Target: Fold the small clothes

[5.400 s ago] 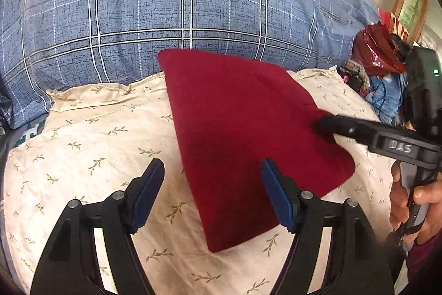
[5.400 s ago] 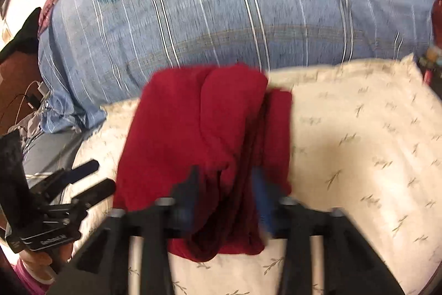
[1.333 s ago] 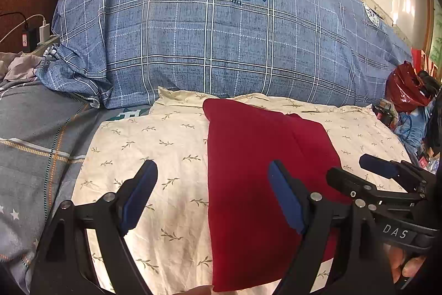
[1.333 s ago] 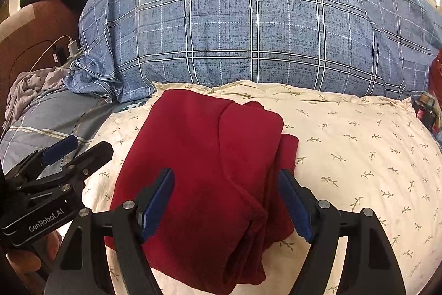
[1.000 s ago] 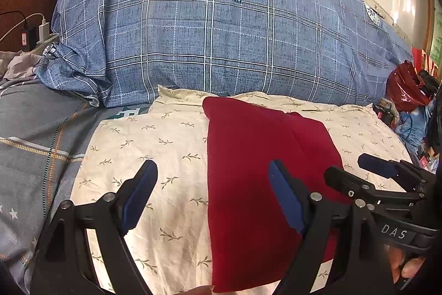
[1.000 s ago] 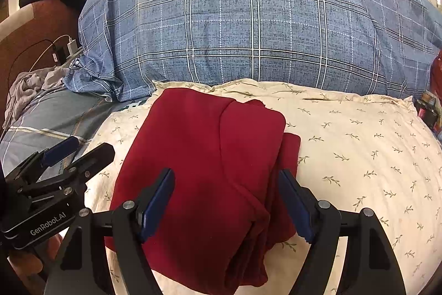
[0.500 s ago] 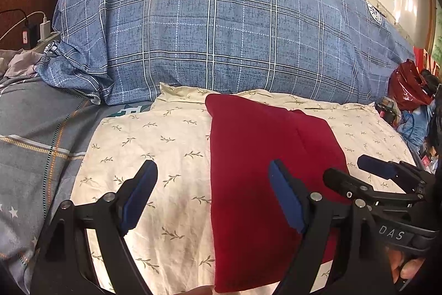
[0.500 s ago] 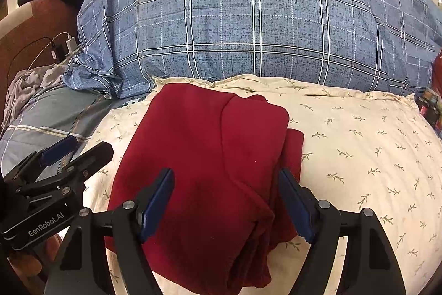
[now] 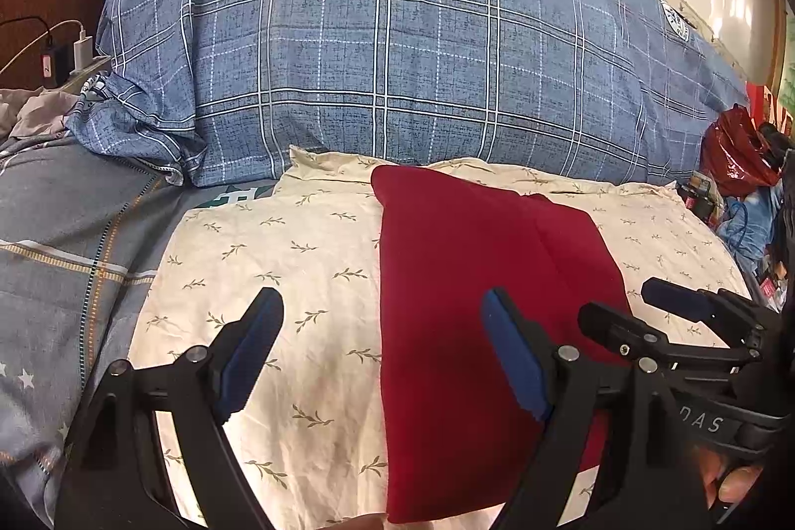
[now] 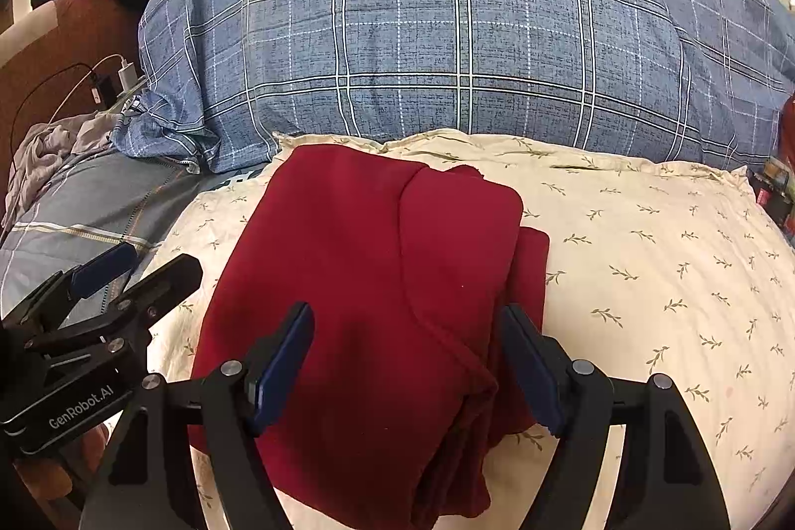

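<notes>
1. Bed, cream leaf-print pillow (image 10: 646,262) in front of blue plaid bolster (image 10: 447,48).
2. Red garment (image 10: 377,281) lies folded on pillow.
3. Left gripper (image 9: 382,356), right gripper (image 10: 407,366) both wide, empty.
4. Likely final tidy: press loose right-edge layers (image 10: 534,262) flat, avoid dragging.

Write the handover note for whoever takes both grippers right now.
Left gripper: jaws open, empty, hovering over the cream leaf-print pillow by the garment's left edge.
Right gripper: jaws open, empty, hovering above the garment's near end.
Red garment: lies folded in layers on the cream pillow, in front of the blue plaid pillow; nothing grips it.
Done: the garment looks folded into a compact stack.
Left: perhaps tidy the layers that stick out on its right side; no other clothes to fold are clearly in view.
</notes>
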Available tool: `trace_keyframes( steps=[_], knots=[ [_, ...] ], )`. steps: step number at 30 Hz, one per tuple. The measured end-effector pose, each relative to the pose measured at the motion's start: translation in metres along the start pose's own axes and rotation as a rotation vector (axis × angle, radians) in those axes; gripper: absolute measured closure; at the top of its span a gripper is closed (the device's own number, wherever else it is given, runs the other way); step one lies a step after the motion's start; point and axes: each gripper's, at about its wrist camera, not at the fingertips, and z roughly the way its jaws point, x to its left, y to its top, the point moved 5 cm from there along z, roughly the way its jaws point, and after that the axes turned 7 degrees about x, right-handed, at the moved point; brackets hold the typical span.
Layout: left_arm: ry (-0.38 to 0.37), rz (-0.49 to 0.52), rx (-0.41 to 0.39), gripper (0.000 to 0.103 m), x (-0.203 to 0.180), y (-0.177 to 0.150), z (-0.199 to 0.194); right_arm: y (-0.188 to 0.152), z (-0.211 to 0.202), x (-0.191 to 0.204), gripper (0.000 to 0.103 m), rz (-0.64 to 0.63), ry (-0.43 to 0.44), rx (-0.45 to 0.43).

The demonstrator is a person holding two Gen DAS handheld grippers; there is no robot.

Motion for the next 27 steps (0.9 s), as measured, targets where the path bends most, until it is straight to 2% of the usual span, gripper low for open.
trace_keyframes(
  steps=[23,27],
  knots=[
    [0.005,-0.01,-0.001,0.02,0.005,-0.002,0.0,-0.003,0.004,0.003,0.024,0.004,0.003,0.013],
    [0.016,-0.001,-0.006,0.02,0.011,-0.001,0.0,0.0,-0.003,-0.002,0.024,0.008,0.007,-0.017]
  ],
)
